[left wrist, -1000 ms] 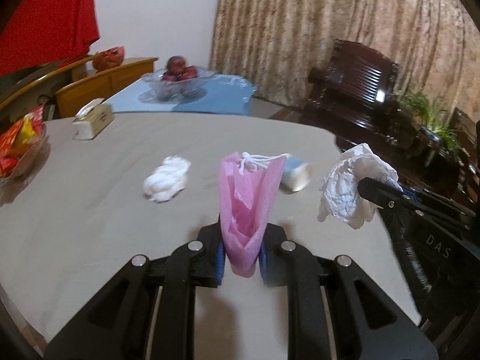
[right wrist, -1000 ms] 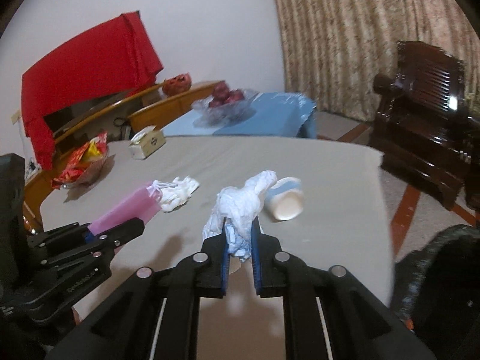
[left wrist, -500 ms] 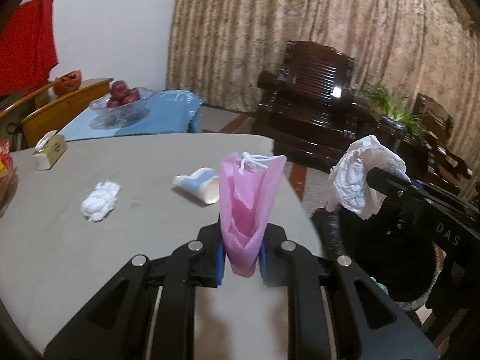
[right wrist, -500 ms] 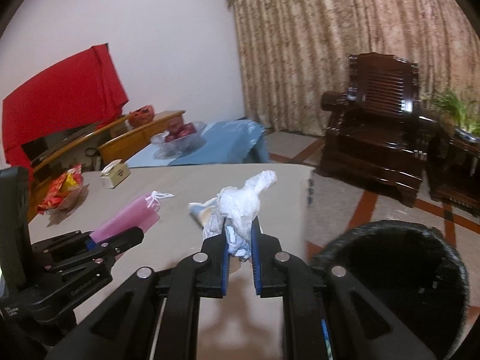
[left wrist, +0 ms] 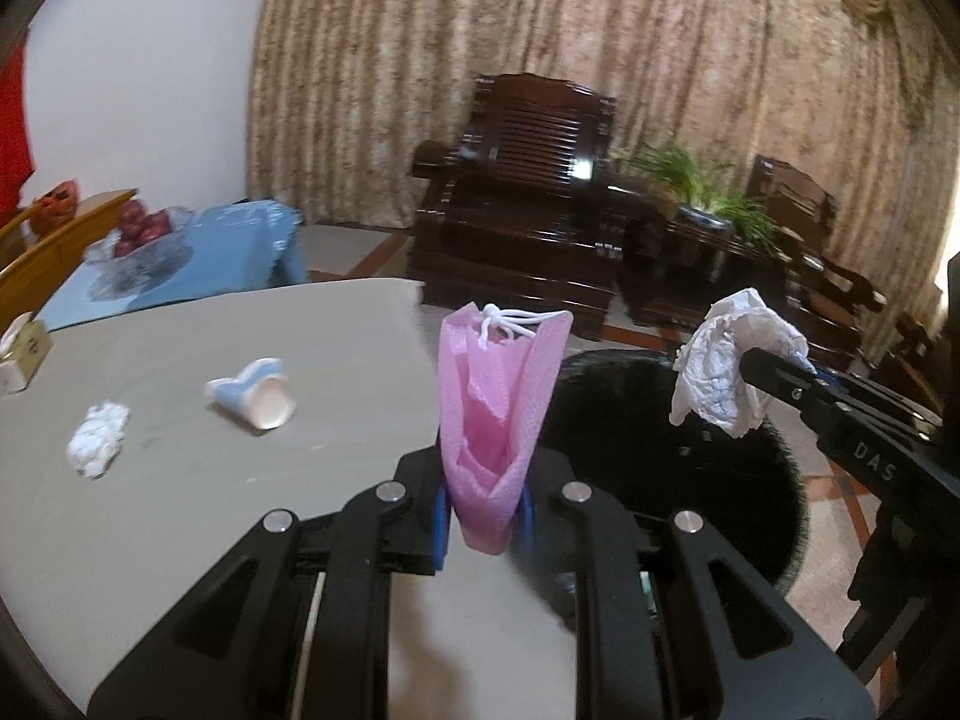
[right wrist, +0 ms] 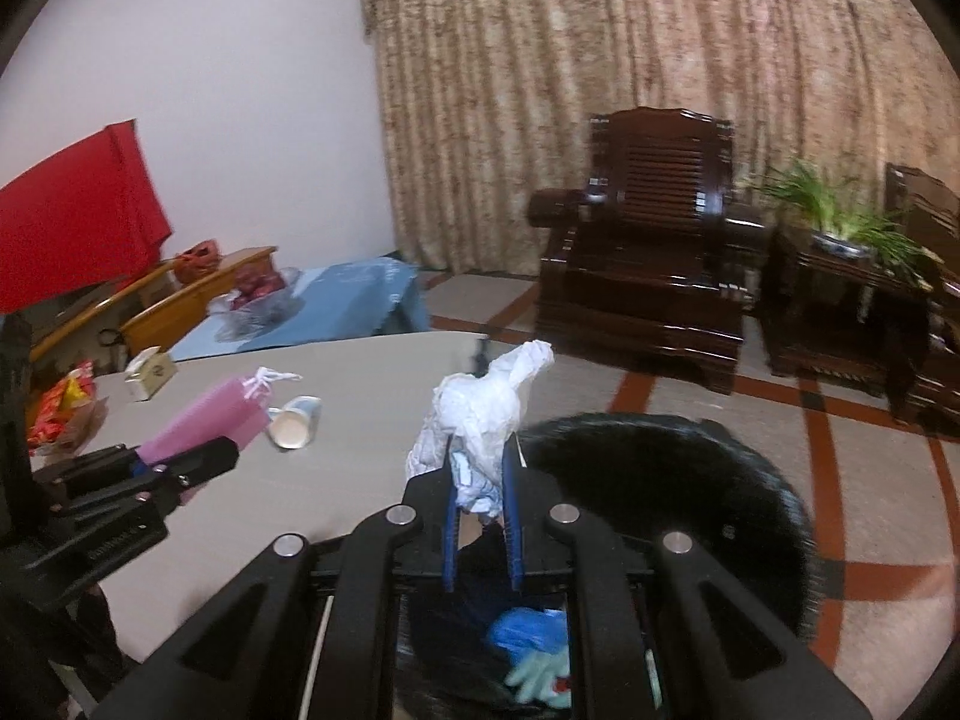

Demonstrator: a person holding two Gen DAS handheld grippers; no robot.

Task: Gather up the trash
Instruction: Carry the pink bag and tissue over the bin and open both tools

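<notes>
Here the left gripper [left wrist: 483, 510] clamps a pink mask [left wrist: 498, 414] at the table [left wrist: 180, 516] edge; the right gripper [right wrist: 480, 516] pinches crumpled white tissue [right wrist: 480, 414] above the black bin [right wrist: 690, 480].

Each view looks forward along its own gripper's fingers, close above the table [left wrist: 150, 510] edge, facing the curtained wall. The left wrist view sits left of the right one, which tilts down over the black bin [right wrist: 690, 480]. Both share the table, bin, armchair [left wrist: 528, 192] and each other's gripper.
</notes>
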